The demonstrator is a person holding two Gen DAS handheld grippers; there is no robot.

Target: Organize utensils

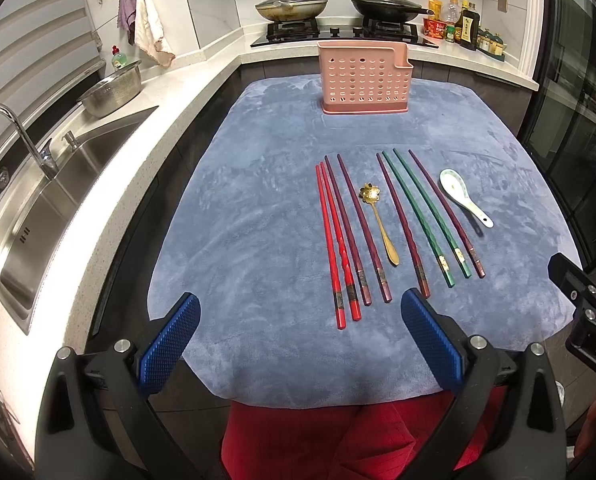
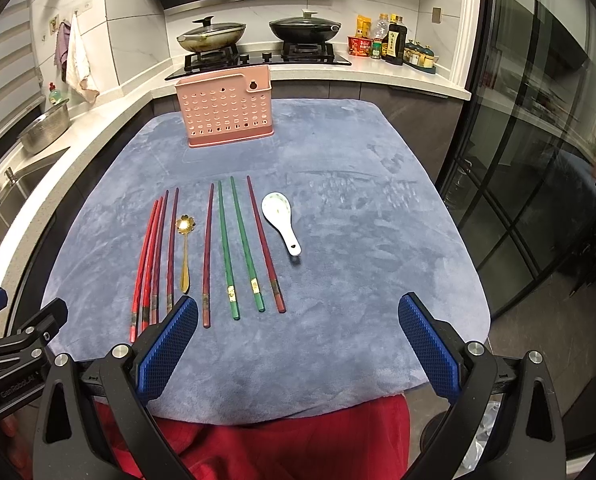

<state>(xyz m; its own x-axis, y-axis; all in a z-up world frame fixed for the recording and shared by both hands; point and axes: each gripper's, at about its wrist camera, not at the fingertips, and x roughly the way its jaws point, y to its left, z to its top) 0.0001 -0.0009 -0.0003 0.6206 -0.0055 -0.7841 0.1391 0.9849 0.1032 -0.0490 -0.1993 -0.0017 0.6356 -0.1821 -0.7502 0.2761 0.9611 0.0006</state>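
Hovering spread, empty: left gripper (image 1: 299,344), right gripper (image 2: 298,346); chopsticks (image 1: 377,228), spoons lie parallel for picking, rack (image 1: 363,78) waits behind.

Two lidded pans (image 1: 292,4) on the stove, towels (image 1: 148,26) hanging, perhaps damp.

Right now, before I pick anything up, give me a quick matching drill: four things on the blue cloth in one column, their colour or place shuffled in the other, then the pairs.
Things
1. holder
2. ceramic spoon
3. flower-bowl spoon
4. green chopsticks

Descriptions
A. gold, lying among the chopsticks
B. pink, upright at the far end of the cloth
C. white, at the right end of the row
D. a pair lying flat, between two dark red sticks

Pairs: 1-B, 2-C, 3-A, 4-D

Both the left gripper and the right gripper hover open, holding nothing.
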